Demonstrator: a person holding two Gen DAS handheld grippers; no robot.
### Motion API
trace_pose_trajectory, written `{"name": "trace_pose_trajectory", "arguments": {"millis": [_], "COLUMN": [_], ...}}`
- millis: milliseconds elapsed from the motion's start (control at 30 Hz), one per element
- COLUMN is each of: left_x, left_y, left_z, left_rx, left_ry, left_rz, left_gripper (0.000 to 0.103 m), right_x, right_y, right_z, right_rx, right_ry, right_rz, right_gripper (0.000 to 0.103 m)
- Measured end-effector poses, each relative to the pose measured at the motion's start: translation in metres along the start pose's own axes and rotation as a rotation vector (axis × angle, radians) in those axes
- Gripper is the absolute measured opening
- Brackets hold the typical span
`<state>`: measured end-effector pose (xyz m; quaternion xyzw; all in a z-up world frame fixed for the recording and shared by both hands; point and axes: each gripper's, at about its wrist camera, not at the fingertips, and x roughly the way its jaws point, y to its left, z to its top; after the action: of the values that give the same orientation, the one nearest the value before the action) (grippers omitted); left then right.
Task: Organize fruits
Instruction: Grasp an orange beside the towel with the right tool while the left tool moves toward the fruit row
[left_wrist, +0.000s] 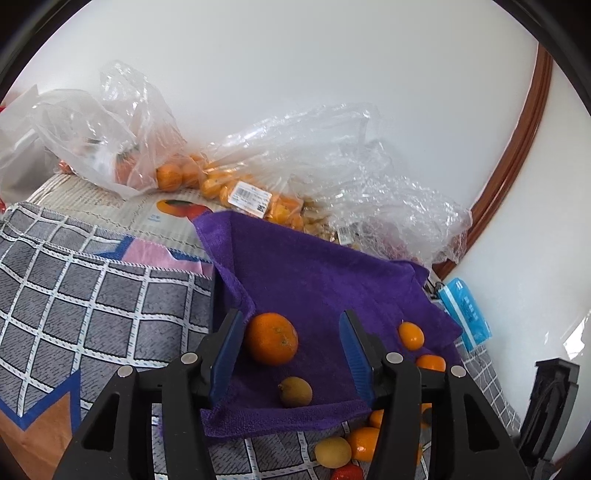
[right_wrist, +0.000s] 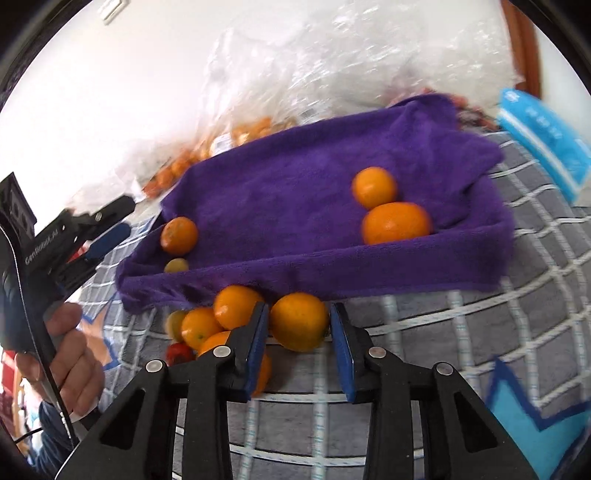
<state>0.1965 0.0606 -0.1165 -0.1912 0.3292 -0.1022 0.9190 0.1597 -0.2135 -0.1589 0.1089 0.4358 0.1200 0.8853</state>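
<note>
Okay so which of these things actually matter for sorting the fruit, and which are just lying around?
Part of the job:
- purple towel
- mandarin on the towel by the left gripper
- orange between the right gripper jaws
- loose fruit pile off the towel
- bagged fruit

Just lying about:
- blue packet
- checked cloth

We see open purple towel (right_wrist: 295, 192) between its left orange (right_wrist: 179, 235) and the right pair (right_wrist: 391, 214). Along the towel's near edge, a fruit cluster (right_wrist: 229, 317) crowds the checked cloth (right_wrist: 461, 332); plastic bags (left_wrist: 295, 155) block behind it.
</note>
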Motion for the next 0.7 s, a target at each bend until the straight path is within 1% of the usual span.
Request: {"name": "trace_pose_trajectory", "arguments": {"millis": [100, 133, 167, 233, 300, 367, 467, 533, 600, 667, 700], "left_x": [0.000, -0.002, -0.005, -0.011, -0.015, -0.020, -0.028, -0.028, -0.027, -0.026, -0.027], "left_y": [-0.007, -0.010, -0.016, -0.021, -0.025, -0.029, -0.032, -0.031, -0.028, -0.030, -0.032], "left_z": [-0.003, -0.003, -0.001, 0.002, 0.003, -0.003, -0.020, -0.031, -0.041, -0.054, -0.060], "left_rx": [0.037, 0.059, 0.097, 0.110, 0.109, 0.129, 0.176, 0.168, 0.141, 0.123, 0.127], "left_ry": [0.008, 0.001, -0.008, -0.006, 0.029, 0.076, 0.120, 0.167, 0.214, 0.252, 0.255], "left_rz": [0.000, 0.007, 0.020, 0.022, 0.039, 0.057, 0.093, 0.082, 0.049, 0.016, 0.013], "left_gripper": [0.051, 0.051, 0.051, 0.051, 0.051, 0.051, 0.050, 0.049, 0.047, 0.045, 0.045], "right_x": [-0.014, -0.016, -0.016, -0.017, -0.015, -0.010, -0.008, -0.014, -0.018, -0.019, -0.019], "right_y": [-0.009, -0.013, -0.016, -0.023, -0.025, -0.021, -0.010, -0.005, -0.001, 0.001, 0.001], "right_z": [-0.005, -0.008, -0.010, -0.012, -0.013, -0.013, -0.013, -0.018, -0.021, -0.021, -0.022], "right_rx": [-0.041, -0.060, -0.067, -0.053, -0.055, -0.086, -0.133, -0.161, -0.182, -0.190, -0.191], "right_ry": [-0.042, -0.039, -0.027, -0.016, -0.006, -0.010, -0.018, -0.044, -0.070, -0.069, -0.065], "right_rz": [-0.128, -0.158, -0.168, -0.144, -0.127, -0.145, -0.170, -0.147, -0.159, -0.153, -0.150], "right_gripper": [0.034, 0.034, 0.034, 0.035, 0.035, 0.035, 0.034, 0.034, 0.034, 0.034, 0.034]}}
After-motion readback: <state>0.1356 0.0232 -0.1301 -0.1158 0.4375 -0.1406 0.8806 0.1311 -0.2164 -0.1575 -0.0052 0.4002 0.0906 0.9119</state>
